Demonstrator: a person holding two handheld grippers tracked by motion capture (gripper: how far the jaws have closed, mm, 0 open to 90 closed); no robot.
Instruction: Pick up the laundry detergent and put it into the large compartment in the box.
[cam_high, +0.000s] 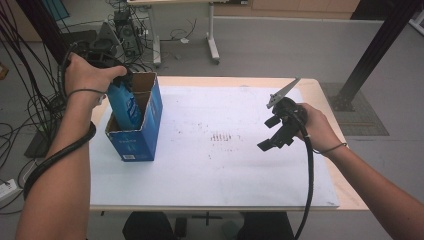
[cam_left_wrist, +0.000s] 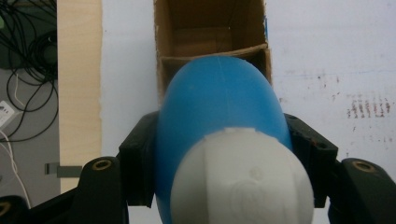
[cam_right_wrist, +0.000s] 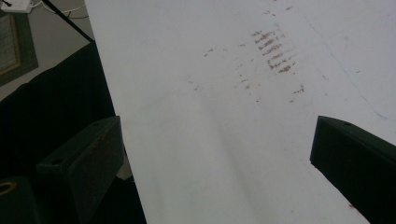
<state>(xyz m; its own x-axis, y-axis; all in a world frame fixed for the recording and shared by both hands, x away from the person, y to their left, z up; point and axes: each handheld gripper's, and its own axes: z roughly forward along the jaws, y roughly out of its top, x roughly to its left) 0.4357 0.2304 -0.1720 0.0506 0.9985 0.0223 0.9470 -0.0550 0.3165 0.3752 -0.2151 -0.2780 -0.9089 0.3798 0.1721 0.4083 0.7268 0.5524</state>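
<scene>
A blue bottle (cam_high: 125, 102) with a white cap (cam_left_wrist: 240, 182) hangs partly inside an open blue cardboard box (cam_high: 142, 135) at the table's left. My left gripper (cam_left_wrist: 219, 158) is shut on the bottle, one black jaw on each side of its body. In the left gripper view the bottle (cam_left_wrist: 219, 102) points down into the box's near compartment, with a cardboard divider (cam_left_wrist: 215, 53) behind it. My right gripper (cam_high: 272, 137) hovers above the white sheet (cam_high: 215, 145) at the right. Its jaws stand wide apart with nothing between them, as the right gripper view (cam_right_wrist: 215, 154) shows.
Brown smudges (cam_high: 222, 137) mark the sheet's middle. The wooden table edge (cam_left_wrist: 79, 93) runs left of the box. Cables (cam_high: 30, 100) and equipment lie on the floor at the far left, a table leg with wheels (cam_high: 212, 47) stands behind.
</scene>
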